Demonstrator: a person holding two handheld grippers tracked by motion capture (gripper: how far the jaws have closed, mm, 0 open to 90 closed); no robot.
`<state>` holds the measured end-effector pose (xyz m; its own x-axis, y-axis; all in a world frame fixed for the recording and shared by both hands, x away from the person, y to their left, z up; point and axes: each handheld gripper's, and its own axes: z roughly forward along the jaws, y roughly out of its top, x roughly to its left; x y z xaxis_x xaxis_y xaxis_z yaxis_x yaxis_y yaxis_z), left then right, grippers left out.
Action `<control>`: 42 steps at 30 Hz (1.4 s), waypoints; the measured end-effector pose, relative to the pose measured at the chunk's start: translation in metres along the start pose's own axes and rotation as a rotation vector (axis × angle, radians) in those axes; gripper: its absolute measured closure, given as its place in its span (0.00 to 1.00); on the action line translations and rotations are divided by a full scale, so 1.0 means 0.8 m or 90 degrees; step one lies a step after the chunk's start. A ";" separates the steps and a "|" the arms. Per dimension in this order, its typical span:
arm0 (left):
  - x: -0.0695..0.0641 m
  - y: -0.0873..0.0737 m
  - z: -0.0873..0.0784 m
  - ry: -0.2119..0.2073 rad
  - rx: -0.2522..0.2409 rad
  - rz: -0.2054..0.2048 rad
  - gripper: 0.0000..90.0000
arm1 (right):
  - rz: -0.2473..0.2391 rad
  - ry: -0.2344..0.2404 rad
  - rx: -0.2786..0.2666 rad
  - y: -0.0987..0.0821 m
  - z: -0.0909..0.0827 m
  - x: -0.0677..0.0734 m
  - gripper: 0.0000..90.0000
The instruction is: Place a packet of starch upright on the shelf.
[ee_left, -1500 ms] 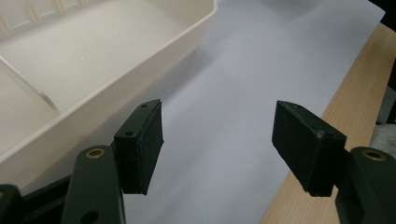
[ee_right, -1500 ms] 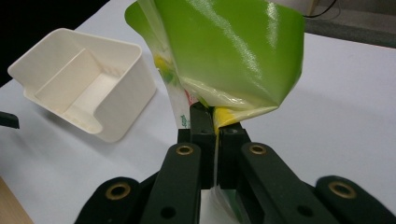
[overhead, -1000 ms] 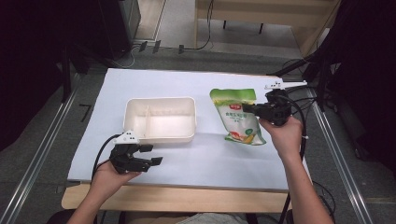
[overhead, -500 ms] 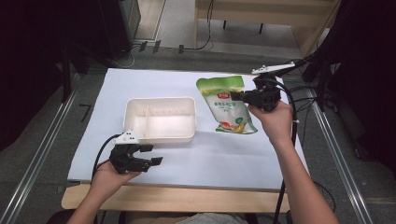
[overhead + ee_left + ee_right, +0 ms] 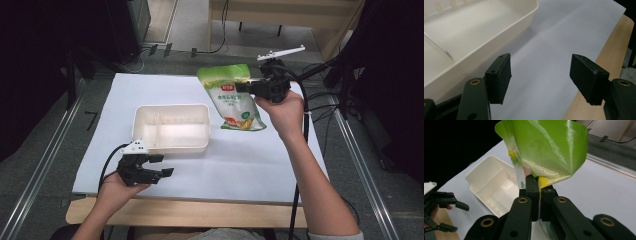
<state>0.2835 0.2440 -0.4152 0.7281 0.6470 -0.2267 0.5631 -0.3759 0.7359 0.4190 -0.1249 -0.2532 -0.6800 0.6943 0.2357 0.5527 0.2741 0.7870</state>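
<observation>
A green and white snack pouch (image 5: 231, 95) hangs in the air above the table's right half, right of the tray, lifted off the white sheet. My right gripper (image 5: 251, 88) is shut on the pouch's edge; in the right gripper view the green pouch (image 5: 546, 147) rises from between the closed jaws of my right gripper (image 5: 539, 188). A cream plastic tray (image 5: 171, 127) with a divider sits mid-table, empty. My left gripper (image 5: 164, 166) rests open near the front edge, just in front of the tray's left corner, and in its own view my left gripper (image 5: 540, 73) holds nothing beside the tray's wall (image 5: 506, 32).
A white sheet (image 5: 260, 160) covers the table, with a bare wooden strip (image 5: 190, 212) along the front edge. Metal rails (image 5: 360, 170) run along both sides. Cables (image 5: 320, 100) trail at the right, and dark equipment stands behind the table.
My right gripper has lifted the pouch off the table and carried it left and farther back, toward the tray. The left gripper has stayed put.
</observation>
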 end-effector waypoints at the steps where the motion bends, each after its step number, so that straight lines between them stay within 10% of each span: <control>1: 0.000 0.000 0.000 0.001 0.001 -0.001 0.38 | 0.001 0.002 0.001 0.004 0.001 0.002 1.00; 42: 0.001 0.000 -0.001 -0.003 0.003 -0.002 0.38 | -0.065 0.054 0.031 0.100 0.108 0.105 1.00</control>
<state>0.2836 0.2448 -0.4148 0.7283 0.6450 -0.2314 0.5671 -0.3777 0.7320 0.4477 0.0124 -0.2198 -0.7710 0.6027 0.2057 0.5005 0.3737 0.7809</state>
